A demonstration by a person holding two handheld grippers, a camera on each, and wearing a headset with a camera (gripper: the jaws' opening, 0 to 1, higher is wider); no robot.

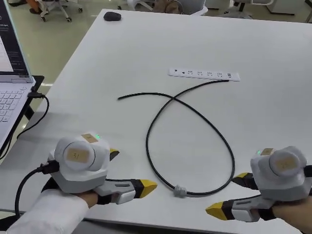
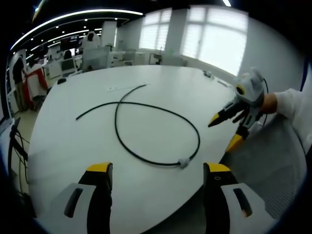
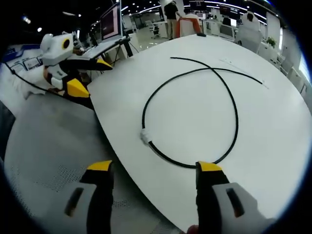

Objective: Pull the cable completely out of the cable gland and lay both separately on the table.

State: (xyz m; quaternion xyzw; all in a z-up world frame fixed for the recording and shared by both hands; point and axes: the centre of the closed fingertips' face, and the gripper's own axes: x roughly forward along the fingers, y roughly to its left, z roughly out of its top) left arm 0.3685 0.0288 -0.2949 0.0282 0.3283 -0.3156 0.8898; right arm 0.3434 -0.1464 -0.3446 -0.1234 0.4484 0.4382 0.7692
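A long black cable (image 1: 158, 114) lies in a big self-crossing loop on the white table (image 1: 253, 44). A small grey cable gland (image 1: 180, 191) sits threaded on the loop's near part, close to the front edge. In the left gripper view the cable gland (image 2: 184, 162) lies just ahead between the jaws, and in the right gripper view the cable gland (image 3: 145, 135) is ahead and a little left. My left gripper (image 1: 131, 169) hovers open at the front left, empty. My right gripper (image 1: 227, 193) hovers open at the front right, empty. Both are apart from the cable.
A white power strip (image 1: 204, 74) lies at the back, where one cable end reaches it. A black mouse (image 1: 112, 16) sits at the far edge. A laptop (image 1: 9, 92) with a black lead stands to the left. Office chairs stand beyond the table.
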